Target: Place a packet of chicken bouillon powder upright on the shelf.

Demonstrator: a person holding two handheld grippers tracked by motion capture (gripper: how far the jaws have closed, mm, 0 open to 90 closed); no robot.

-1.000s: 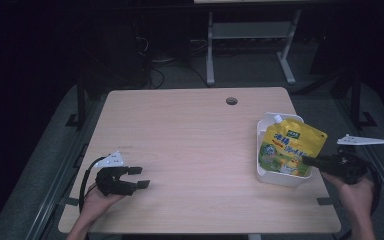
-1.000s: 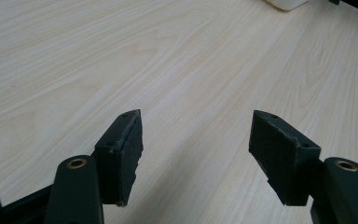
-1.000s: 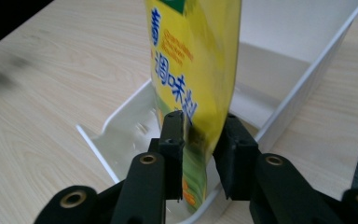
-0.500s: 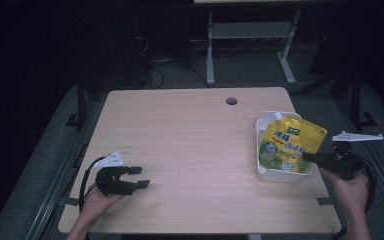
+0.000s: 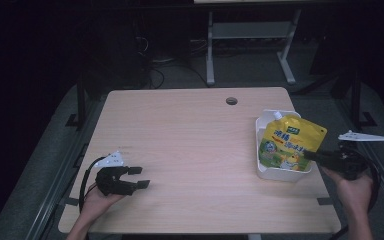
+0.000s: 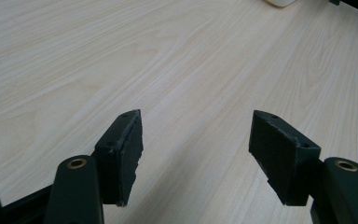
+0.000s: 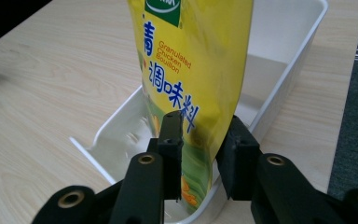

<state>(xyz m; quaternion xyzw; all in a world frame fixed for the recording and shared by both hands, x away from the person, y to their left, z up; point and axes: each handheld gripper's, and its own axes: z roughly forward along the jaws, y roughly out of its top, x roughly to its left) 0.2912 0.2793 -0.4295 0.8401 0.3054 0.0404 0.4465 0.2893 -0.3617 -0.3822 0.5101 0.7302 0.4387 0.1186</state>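
From the high view I'm looking at a pale wood-grain desk [image 5: 200, 150] with a round cable hole [image 5: 231, 101] near the far edge. The room around it is really dark: grey floor, some white frame legs [image 5: 210, 50] behind, cables I can barely make out. The left tongs [image 5: 137, 177] sit low on the near left of the desk, jaws spread wide with nothing between them. Over on the right, a white bin [image 5: 280, 172] holds a yellow bouillon pouch [image 5: 290, 142], and the right tongs [image 5: 312, 156] are at its near edge.

Left gripper view: bare desk between the gaping jaws; something white is cut off at the top edge and I can't tell what.

Right gripper view: jaws clamped on the pouch's lower edge, pouch upright in the bin. The pouch's top is out of frame.
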